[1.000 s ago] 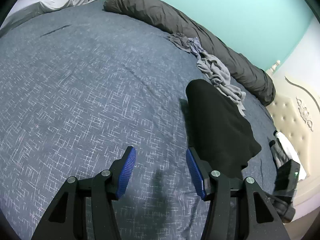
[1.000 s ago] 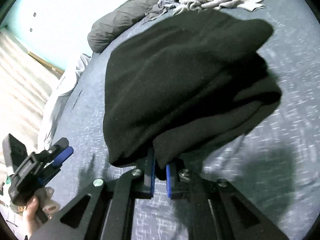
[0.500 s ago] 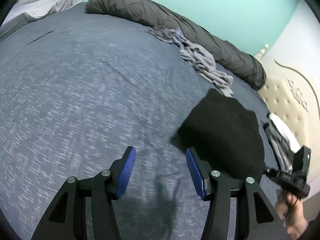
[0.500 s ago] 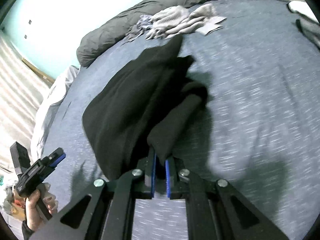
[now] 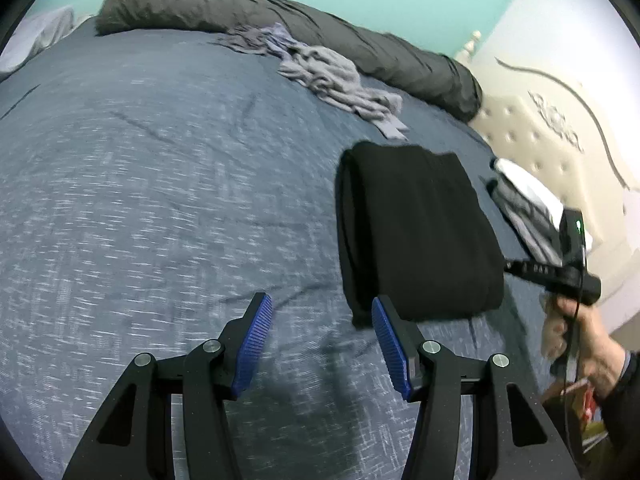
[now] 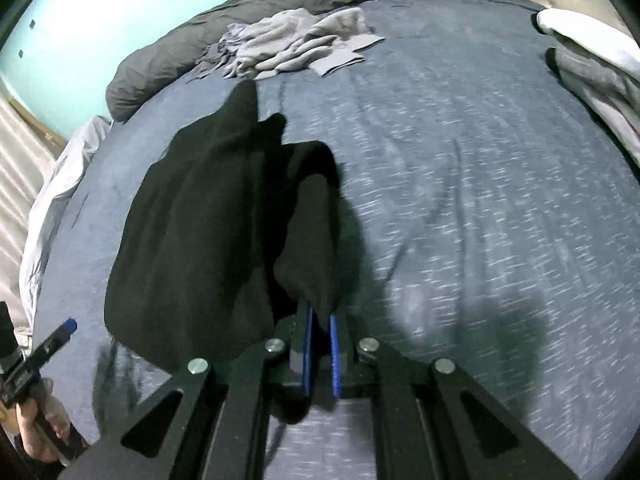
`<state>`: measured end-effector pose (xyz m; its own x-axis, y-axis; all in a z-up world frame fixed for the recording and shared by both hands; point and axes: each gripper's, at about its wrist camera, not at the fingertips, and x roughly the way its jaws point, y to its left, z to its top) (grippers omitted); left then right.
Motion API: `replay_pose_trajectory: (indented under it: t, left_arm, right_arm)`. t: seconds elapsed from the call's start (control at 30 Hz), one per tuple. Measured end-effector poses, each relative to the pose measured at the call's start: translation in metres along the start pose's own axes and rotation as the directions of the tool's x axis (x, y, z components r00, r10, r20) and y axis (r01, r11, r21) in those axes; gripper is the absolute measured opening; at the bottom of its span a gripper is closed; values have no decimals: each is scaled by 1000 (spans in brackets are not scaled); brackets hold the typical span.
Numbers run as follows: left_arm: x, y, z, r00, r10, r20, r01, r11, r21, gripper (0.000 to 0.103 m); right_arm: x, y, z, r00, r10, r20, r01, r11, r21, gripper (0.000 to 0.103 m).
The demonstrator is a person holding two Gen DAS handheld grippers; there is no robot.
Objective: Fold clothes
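Observation:
A folded black garment [image 5: 416, 232] hangs above the blue-grey bedspread [image 5: 160, 184], held at its near edge. In the right wrist view the black garment [image 6: 216, 232] drapes away from my right gripper [image 6: 320, 320], which is shut on a fold of it. My left gripper [image 5: 320, 320] is open and empty, low over the bed, just left of the garment. The right gripper's body [image 5: 568, 248] and the hand that holds it show at the right of the left wrist view.
A crumpled pile of grey clothes [image 5: 332, 76] lies at the far side of the bed, next to a rolled dark grey duvet [image 5: 280, 24]. Folded grey and white clothes [image 6: 592, 64] are stacked near the cream padded headboard [image 5: 560, 140]. A pale sheet [image 6: 52, 184] lies at the bed's left edge.
The right gripper has carried the black garment to the right, toward the headboard, and it now hangs narrower and longer. The left gripper stayed open and swung to follow.

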<state>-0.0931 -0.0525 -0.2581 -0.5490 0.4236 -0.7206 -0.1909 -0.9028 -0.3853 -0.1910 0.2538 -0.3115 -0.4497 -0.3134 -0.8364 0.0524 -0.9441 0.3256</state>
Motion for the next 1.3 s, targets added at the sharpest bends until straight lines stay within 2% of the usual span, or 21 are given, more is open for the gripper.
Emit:
replay_pose_trajectory:
  t: [0.2, 0.3, 0.43, 0.53, 0.63, 0.73, 1.03, 1.07, 1.13, 1.17, 1.2, 1.3]
  left_arm:
    - [22, -19, 0, 998, -31, -50, 32, 999, 39, 57]
    - [33, -28, 1, 997, -43, -71, 47, 997, 53, 57]
    - [46, -38, 3, 993, -53, -102, 62, 995, 79, 57]
    - [50, -44, 4, 992, -52, -111, 64, 993, 101, 57]
    - [55, -46, 4, 991, -39, -125, 53, 992, 112, 57]
    - [63, -45, 1, 990, -28, -141, 44, 993, 110, 57]
    - [80, -44, 0, 987, -10, -158, 31, 991, 128, 57]
    - [82, -45, 0, 987, -9, -158, 30, 990, 134, 55]
    - [85, -46, 0, 986, -27, -167, 51, 989, 141, 40]
    - [86, -48, -1, 985, -40, -170, 65, 988, 144, 25]
    - [86, -51, -2, 984, -43, -173, 71, 985, 155, 14]
    - [80, -60, -2, 989, -8, -146, 39, 976, 214, 8]
  right_arm:
    - [10, -7, -2, 998, -27, -64, 25, 999, -37, 8]
    - [4, -10, -3, 997, -64, -47, 64, 998, -17, 14]
    - [-22, -19, -9, 1000, 3, 13, -4, 998, 56, 17]
    - [-39, -20, -21, 995, 98, 36, -99, 994, 44, 37]
    - [-39, -6, -33, 993, 121, -1, -121, 992, -45, 37]
    - [-26, 4, -45, 997, 63, -47, -68, 990, -124, 37]
    - [-2, 4, -52, 997, 51, -59, -59, 987, -148, 36]
    - [-3, 5, -53, 997, 57, -57, -66, 985, -162, 26]
    - [0, 6, -51, 996, 74, -60, -83, 980, -179, 14]
    - [2, 6, -50, 995, 81, -61, -91, 978, -187, 7]
    - [0, 8, -49, 996, 71, -55, -81, 977, -198, 6]
    - [-8, 9, -47, 998, 47, -35, -54, 975, -214, 2]
